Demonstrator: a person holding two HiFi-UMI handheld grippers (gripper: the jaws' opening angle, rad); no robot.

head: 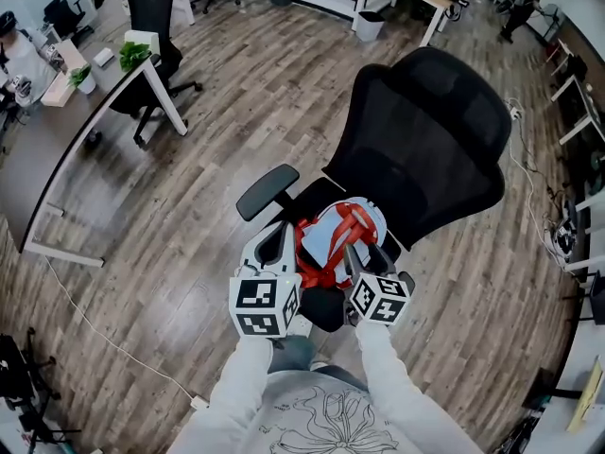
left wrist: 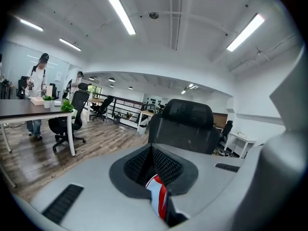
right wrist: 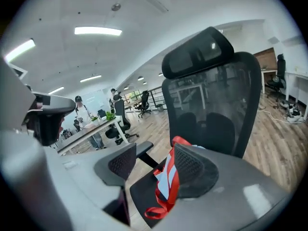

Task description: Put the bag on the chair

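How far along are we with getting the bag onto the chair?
Nearly done. Done: the bag looks to be lying on the seat of the chair. In hand: the left tool is shut on a fold of it; the right tool is open, with a red strap hanging in its gap. Still to do: open the left tool and draw both clear.

In the head view the left tongs [head: 272, 246] and right tongs [head: 367, 258] covered the near side of the bag [head: 333, 236], which hid most of the seat of the chair [head: 425, 140]. The left gripper view showed only a sliver of bag, and the chair base lay out of sight.
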